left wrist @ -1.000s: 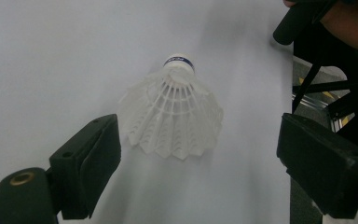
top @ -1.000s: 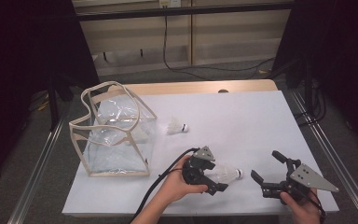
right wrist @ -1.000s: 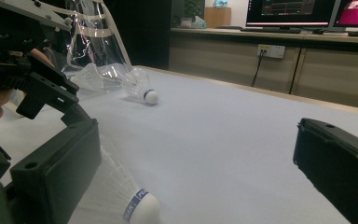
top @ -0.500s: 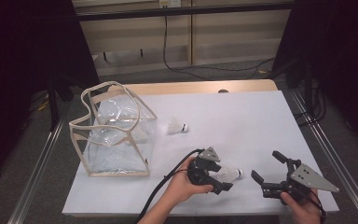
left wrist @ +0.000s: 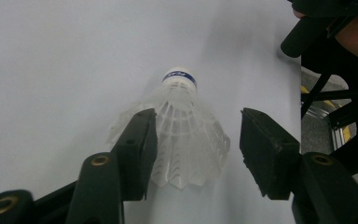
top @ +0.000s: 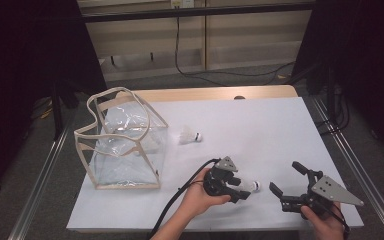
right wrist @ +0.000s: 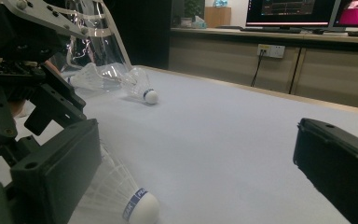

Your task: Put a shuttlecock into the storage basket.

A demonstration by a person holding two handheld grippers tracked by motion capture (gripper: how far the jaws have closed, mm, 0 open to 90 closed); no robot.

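Currently, clear bag (top: 122,145) stands far left on counter (top: 280,130). Left gripper (top: 240,190) straddles near shuttlecock (left wrist: 182,135); fingers (left wrist: 137,149) have been closing, right one not touching. Right gripper (top: 286,184) rests near right, fingers apart, empty.

Two shuttlecocks lie out on the white surface (top: 280,130): one shuttlecock (top: 248,186) near the front edge, and a second shuttlecock (top: 189,135) beside the bag. There is one clear plastic bag (top: 125,145), and two hand-held grippers: a left hand-held gripper (top: 232,186) and a right hand-held gripper (top: 286,181).
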